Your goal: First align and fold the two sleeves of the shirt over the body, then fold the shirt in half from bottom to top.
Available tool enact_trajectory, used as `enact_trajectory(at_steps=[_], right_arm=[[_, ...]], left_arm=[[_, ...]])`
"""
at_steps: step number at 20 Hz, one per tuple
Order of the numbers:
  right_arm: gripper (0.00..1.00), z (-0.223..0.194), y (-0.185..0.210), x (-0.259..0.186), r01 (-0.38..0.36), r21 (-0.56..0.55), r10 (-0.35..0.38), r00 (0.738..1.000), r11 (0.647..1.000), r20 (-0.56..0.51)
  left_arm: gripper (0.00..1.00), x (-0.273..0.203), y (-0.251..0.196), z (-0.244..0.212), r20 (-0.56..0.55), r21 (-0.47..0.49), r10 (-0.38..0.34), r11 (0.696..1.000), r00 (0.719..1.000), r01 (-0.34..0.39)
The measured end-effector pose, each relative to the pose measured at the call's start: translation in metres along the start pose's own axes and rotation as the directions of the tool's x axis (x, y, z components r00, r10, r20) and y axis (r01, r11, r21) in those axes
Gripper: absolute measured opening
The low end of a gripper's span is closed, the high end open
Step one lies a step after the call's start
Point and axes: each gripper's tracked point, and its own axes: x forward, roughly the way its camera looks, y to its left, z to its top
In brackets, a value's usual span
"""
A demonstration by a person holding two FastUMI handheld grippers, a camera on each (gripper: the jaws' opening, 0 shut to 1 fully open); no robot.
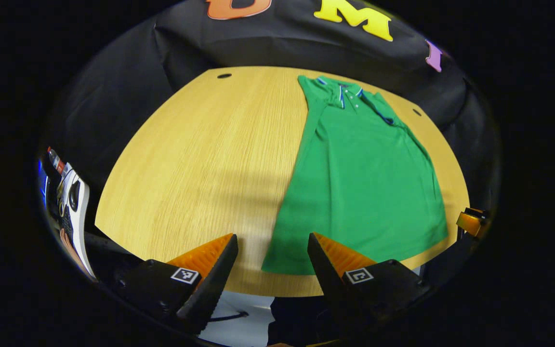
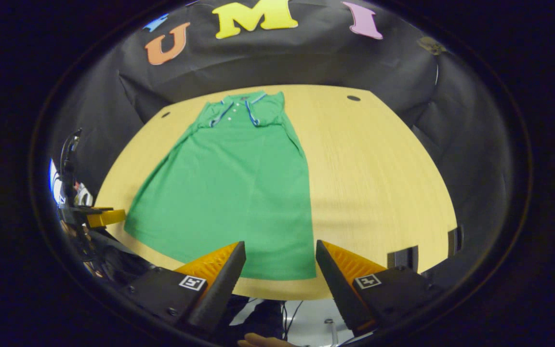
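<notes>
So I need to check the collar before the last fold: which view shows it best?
The right gripper view: the collar sits near centre, both striped flaps and the button placket facing the camera. In the left gripper view the collar lies off to the side, skewed.

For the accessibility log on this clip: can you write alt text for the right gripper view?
A green polo shirt lies flat on a wooden table, collar at the far end and sleeves already folded in. The right gripper hovers open at the near table edge over the shirt's hem, holding nothing.
</notes>
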Motion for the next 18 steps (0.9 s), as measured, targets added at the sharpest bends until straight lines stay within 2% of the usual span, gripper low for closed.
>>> enact_trajectory(at_steps=[1,2,5,7,8,9,10,12,13,14,15,16,17,18], right_arm=[[0.92,-0.007,-0.005,0.007,0.017,0.017,-0.016,0.999,1.000,-0.032],[0.96,-0.012,-0.008,0.011,0.027,0.037,-0.024,0.997,0.999,-0.068],[0.95,-0.024,-0.010,0.018,0.030,0.094,-0.018,0.991,0.995,-0.131],[0.92,-0.027,-0.009,0.022,0.040,0.078,-0.027,0.987,0.996,-0.160],[0.96,-0.027,-0.009,0.024,0.048,0.064,-0.037,0.985,0.997,-0.168],[0.92,-0.027,-0.009,0.026,0.050,0.052,-0.041,0.984,0.997,-0.175],[0.96,-0.027,-0.009,0.029,0.053,0.044,-0.044,0.982,0.998,-0.184],[0.96,-0.027,-0.010,0.033,0.057,0.049,-0.046,0.978,0.997,-0.202],[0.96,-0.028,-0.010,0.034,0.062,0.054,-0.049,0.975,0.997,-0.216],[0.95,-0.026,-0.011,0.036,0.067,0.057,-0.054,0.975,0.996,-0.215],[0.93,-0.025,-0.010,0.038,0.065,0.059,-0.051,0.974,0.996,-0.222],[0.86,-0.025,-0.012,0.039,0.079,0.045,-0.067,0.971,0.996,-0.229],[0.87,-0.026,-0.017,0.039,0.094,0.017,-0.087,0.966,0.995,-0.242],[0.71,-0.025,-0.015,0.039,0.093,0.008,-0.088,0.966,0.996,-0.245]], left_arm=[[0.94,0.002,0.001,0.000,-0.003,-0.007,0.002,1.000,1.000,-0.002],[0.94,0.006,0.000,-0.003,-0.023,-0.016,-0.002,1.000,1.000,0.002],[0.93,0.011,-0.001,-0.008,-0.067,-0.010,-0.012,1.000,0.998,0.012],[0.93,0.012,-0.007,-0.013,-0.111,-0.009,-0.024,1.000,0.993,0.023],[0.92,0.012,-0.010,-0.016,-0.132,-0.006,-0.027,1.000,0.991,0.027],[0.92,0.012,-0.010,-0.017,-0.146,-0.002,-0.027,1.000,0.989,0.027],[0.91,0.012,-0.013,-0.018,-0.156,0.001,-0.027,1.000,0.987,0.028],[0.89,0.015,-0.013,-0.020,-0.180,0.004,-0.023,1.000,0.983,0.024],[0.93,0.016,-0.013,-0.022,-0.195,0.003,-0.018,1.000,0.981,0.019],[0.86,0.015,-0.014,-0.022,-0.206,-0.001,-0.016,1.000,0.978,0.017],[0.86,0.016,-0.014,-0.021,-0.208,0.005,-0.017,1.000,0.978,0.018],[0.86,0.016,-0.016,-0.020,-0.218,0.012,-0.017,1.000,0.976,0.020],[0.85,0.016,-0.017,-0.018,-0.226,0.028,-0.020,0.999,0.974,0.027],[0.92,0.016,-0.018,-0.016,-0.238,0.040,-0.021,0.999,0.971,0.031]])
